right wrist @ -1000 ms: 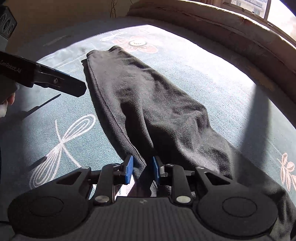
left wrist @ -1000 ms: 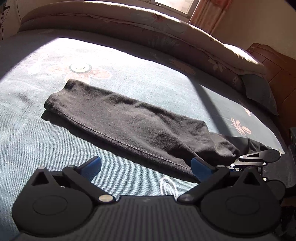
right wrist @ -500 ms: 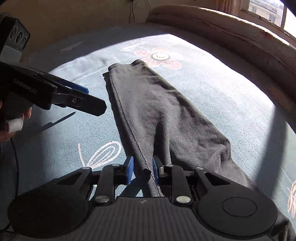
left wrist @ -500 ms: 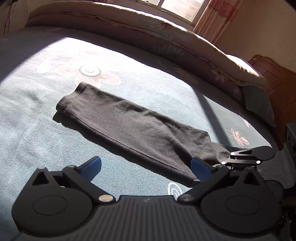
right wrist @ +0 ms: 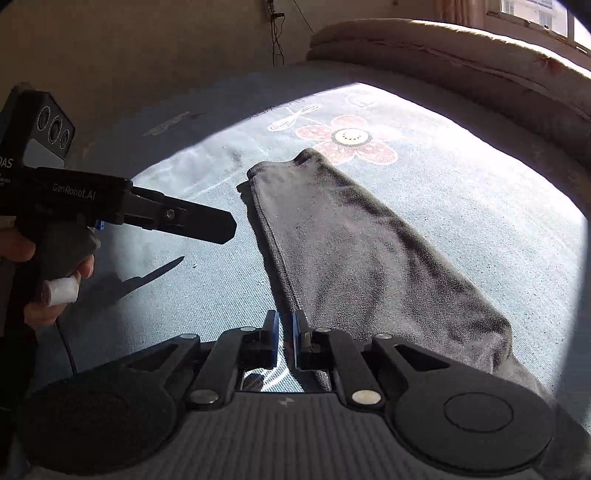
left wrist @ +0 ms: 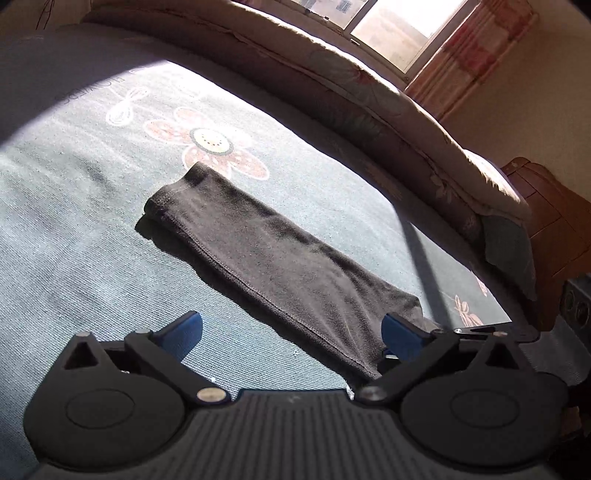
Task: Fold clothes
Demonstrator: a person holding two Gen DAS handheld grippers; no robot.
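Note:
A dark folded garment [left wrist: 280, 254] lies as a long strip on the blue-green bedspread [left wrist: 74, 229]; it also shows in the right wrist view [right wrist: 369, 251]. My left gripper [left wrist: 291, 328] is open and empty, held above the bed near the strip's near end. From the right wrist view the left gripper [right wrist: 207, 221] hovers left of the garment. My right gripper [right wrist: 284, 332] has its jaws nearly together at the garment's near left corner; whether cloth is between them is hidden. The right gripper's tip shows in the left wrist view [left wrist: 495, 330].
A rolled quilt [left wrist: 369, 92] runs along the far edge of the bed under a window [left wrist: 380, 29]. A wooden headboard [left wrist: 546, 221] and a pillow [left wrist: 509, 251] are at the right. A red flower print [right wrist: 347, 142] lies beyond the garment's far end.
Both grippers have pulled back and up, so the garment looks smaller and farther. The right gripper's jaws have closed further, and no cloth shows between them now.

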